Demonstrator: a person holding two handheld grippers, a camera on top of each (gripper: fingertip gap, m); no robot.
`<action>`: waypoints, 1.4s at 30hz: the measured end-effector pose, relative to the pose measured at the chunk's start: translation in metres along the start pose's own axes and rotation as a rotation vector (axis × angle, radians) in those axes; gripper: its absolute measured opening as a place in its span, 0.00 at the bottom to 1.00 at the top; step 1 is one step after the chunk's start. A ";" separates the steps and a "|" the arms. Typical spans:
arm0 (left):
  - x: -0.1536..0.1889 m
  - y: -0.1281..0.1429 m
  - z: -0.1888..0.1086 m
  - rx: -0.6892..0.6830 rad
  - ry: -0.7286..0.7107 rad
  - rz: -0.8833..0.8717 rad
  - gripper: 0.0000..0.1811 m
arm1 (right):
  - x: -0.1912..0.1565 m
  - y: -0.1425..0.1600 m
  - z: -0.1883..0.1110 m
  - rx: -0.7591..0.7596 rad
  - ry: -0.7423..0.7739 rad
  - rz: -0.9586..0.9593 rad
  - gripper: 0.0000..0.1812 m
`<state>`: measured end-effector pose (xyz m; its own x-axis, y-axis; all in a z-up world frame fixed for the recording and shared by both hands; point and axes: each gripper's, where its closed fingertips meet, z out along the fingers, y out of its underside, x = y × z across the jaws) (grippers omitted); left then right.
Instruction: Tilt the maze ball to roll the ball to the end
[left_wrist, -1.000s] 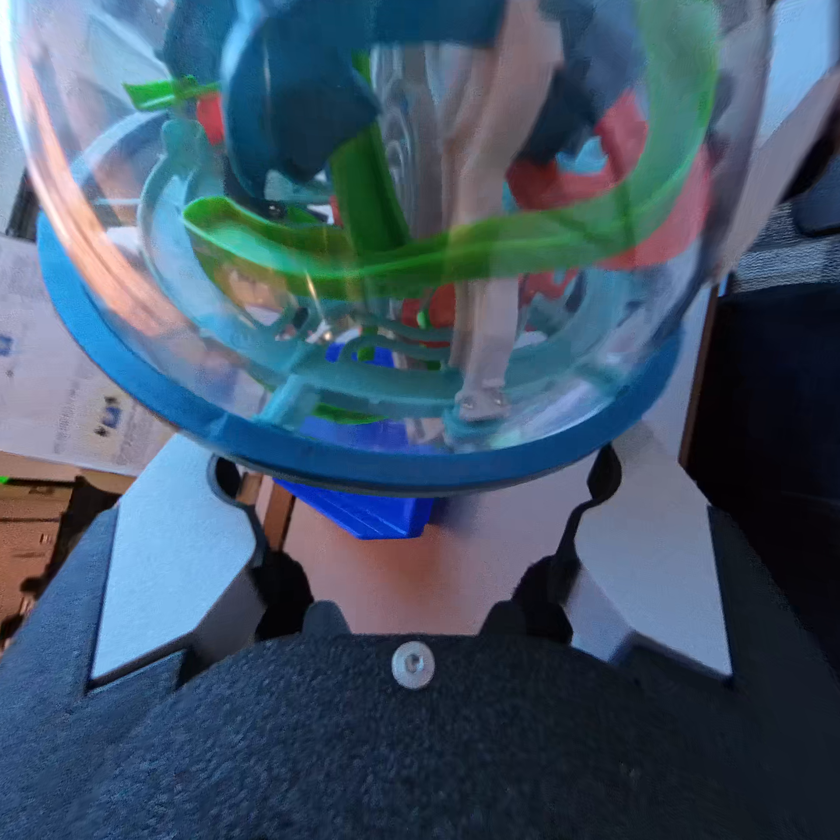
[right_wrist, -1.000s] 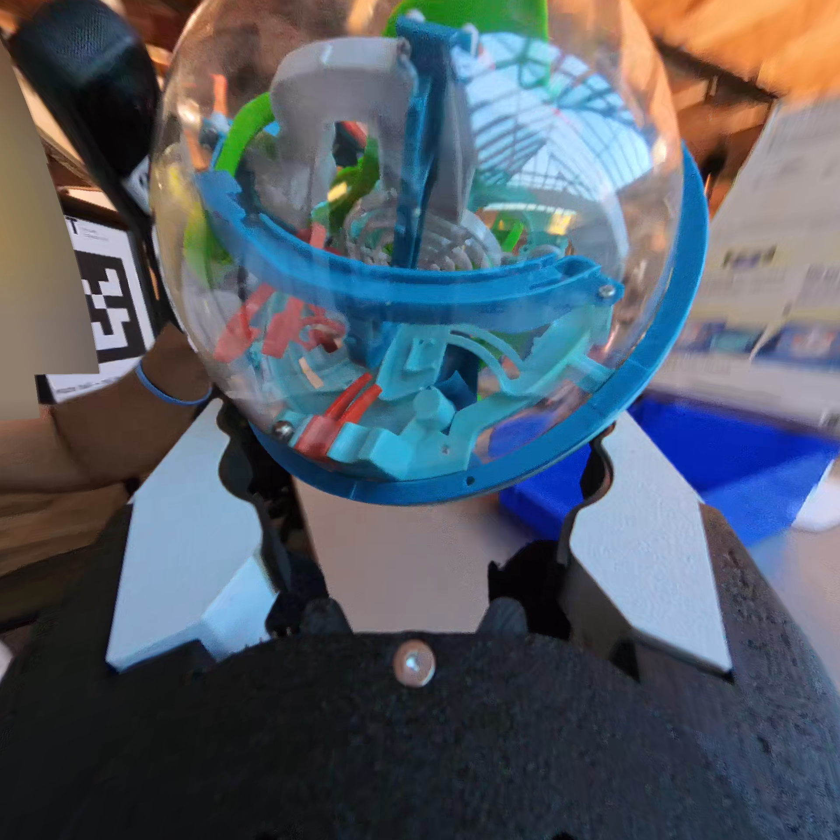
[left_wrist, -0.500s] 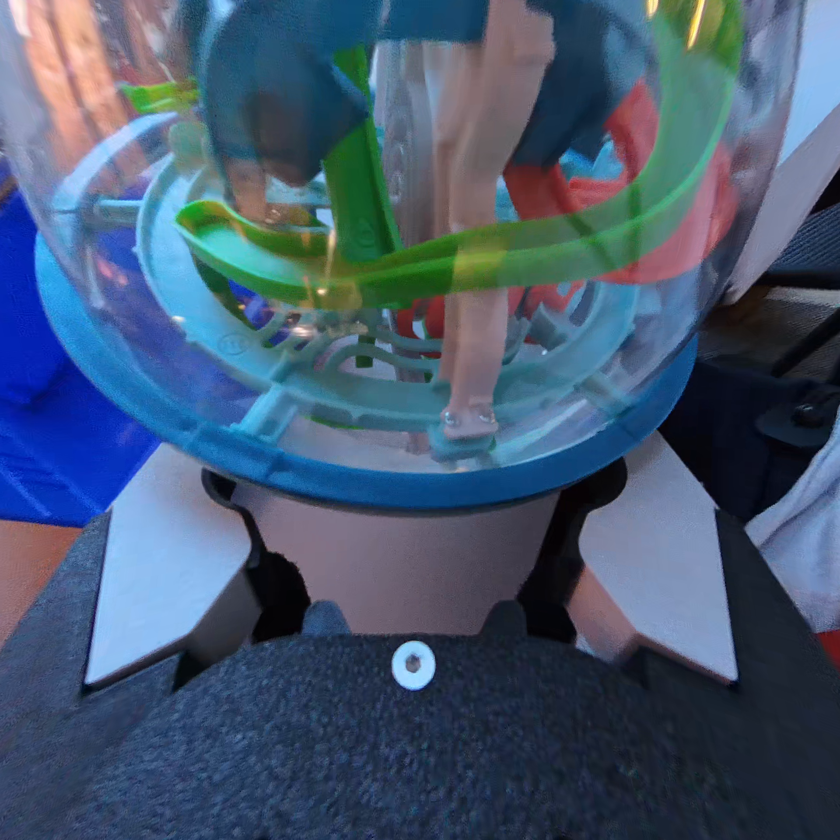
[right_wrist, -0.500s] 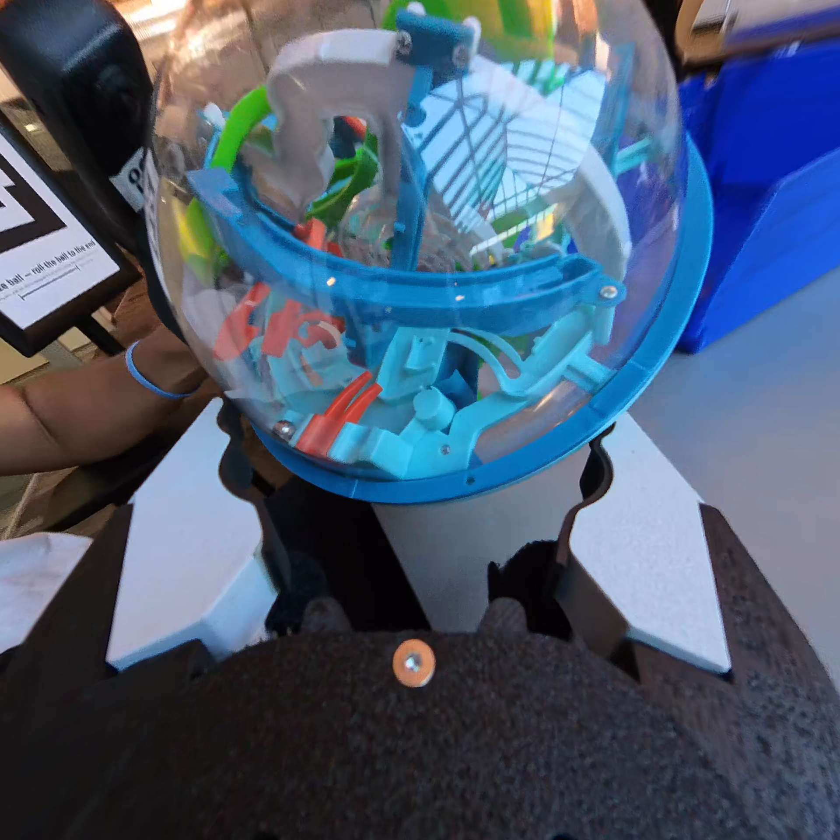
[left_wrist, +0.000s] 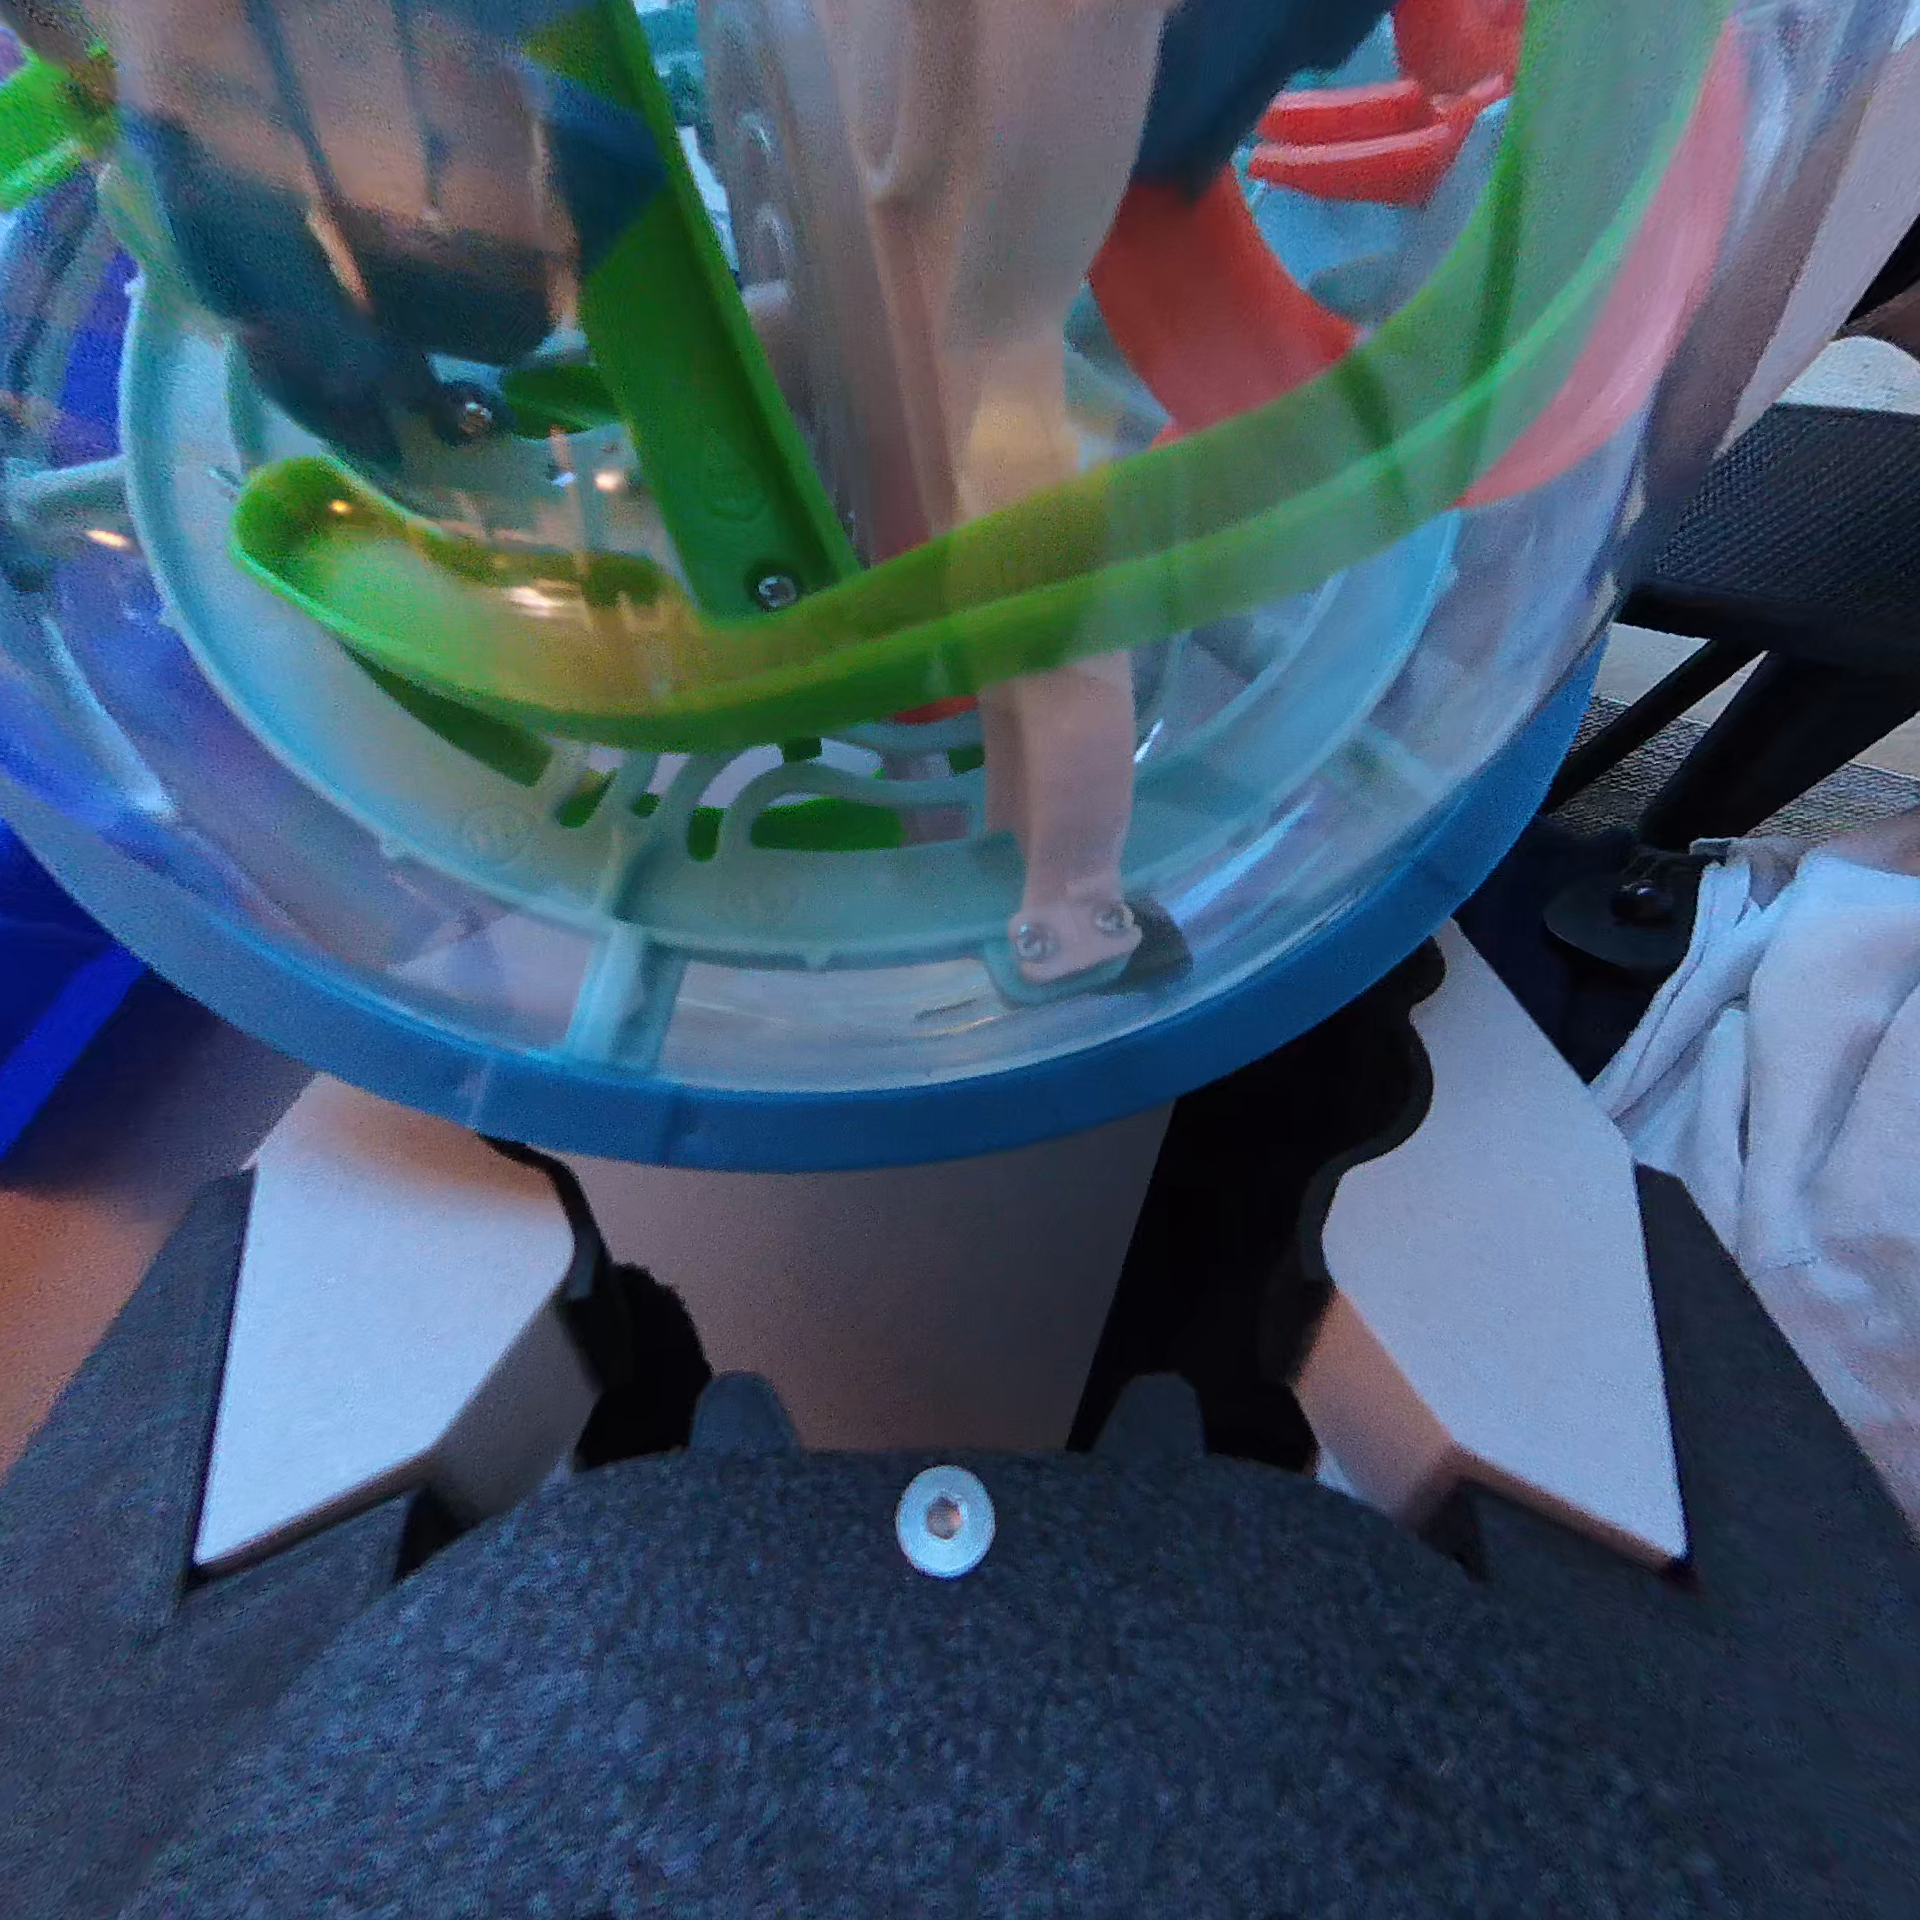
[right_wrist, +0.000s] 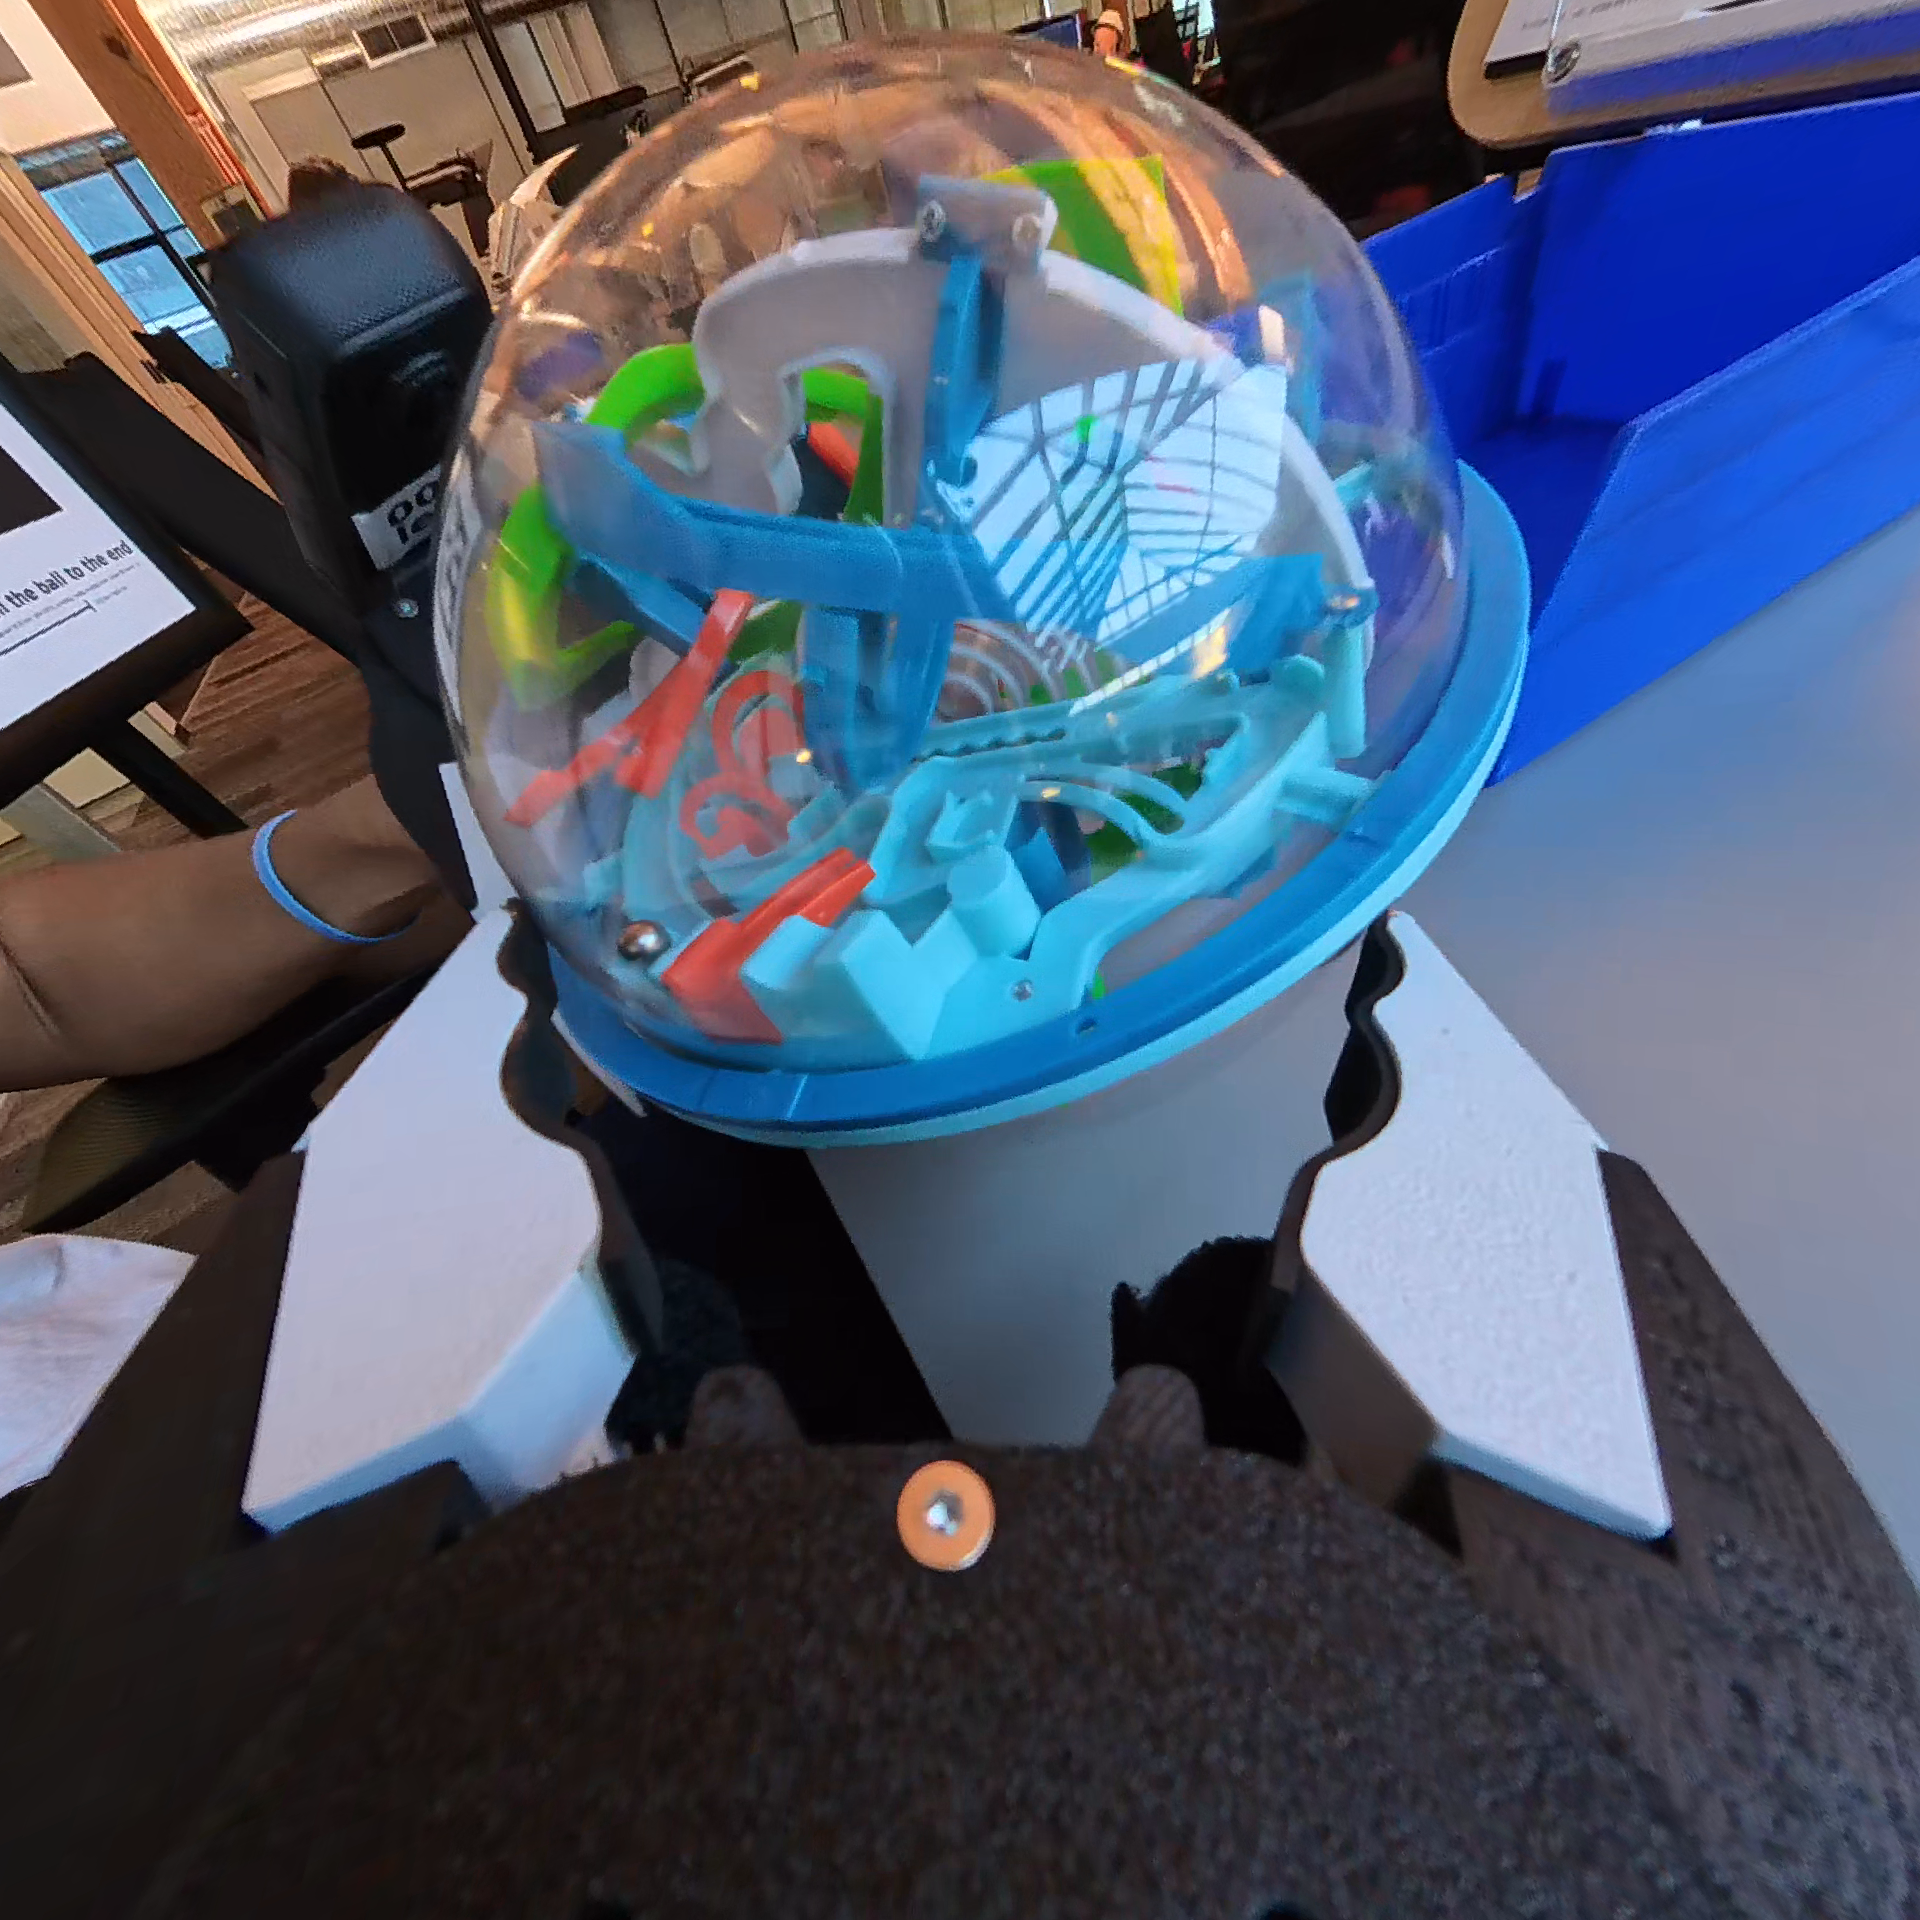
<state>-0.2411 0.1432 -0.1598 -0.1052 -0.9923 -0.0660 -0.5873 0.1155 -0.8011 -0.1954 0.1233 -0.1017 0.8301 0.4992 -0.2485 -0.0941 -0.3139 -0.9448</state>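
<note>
The maze ball (right_wrist: 956, 582) is a clear sphere with a blue ring around its middle and blue, teal, green, red and white tracks inside. My right gripper (right_wrist: 945, 987) is shut on it, with one white finger (right_wrist: 436, 1195) at each side of the ring. My left gripper (left_wrist: 935, 1070) is shut on the maze ball (left_wrist: 831, 520) from the opposite side, and its black body (right_wrist: 353, 343) shows behind the sphere in the right wrist view. A small steel ball (right_wrist: 641, 940) sits low at the left, beside a red track piece next to the ring.
A blue bin (right_wrist: 1714, 416) stands at the right on a grey table (right_wrist: 1714, 883). A person's arm with a blue wristband (right_wrist: 156, 935) and a sign on a black stand (right_wrist: 62, 623) are at the left. A white cloth (left_wrist: 1766, 1091) and a black chair (left_wrist: 1818, 520) show in the left wrist view.
Both grippers have swung round with the maze ball, so the background has shifted. The sphere has tilted between the right gripper's fingers. The steel ball has stayed by the red piece near the ring.
</note>
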 end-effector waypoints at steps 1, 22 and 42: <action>0.000 0.000 0.001 0.002 0.001 -0.004 0.87 | 0.001 0.000 0.000 0.003 -0.001 0.002 0.81; 0.017 -0.004 0.009 0.010 0.087 -0.065 0.87 | 0.004 -0.020 -0.011 0.121 -0.002 -0.023 0.81; 0.048 0.026 0.015 -0.184 0.188 0.053 0.80 | 0.029 -0.019 -0.020 0.141 0.023 0.024 0.81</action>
<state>-0.2493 0.0983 -0.1925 -0.2765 -0.9608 0.0207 -0.7110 0.1900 -0.6770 -0.1586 0.1271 -0.0865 0.8388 0.4741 -0.2676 -0.1889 -0.2075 -0.9598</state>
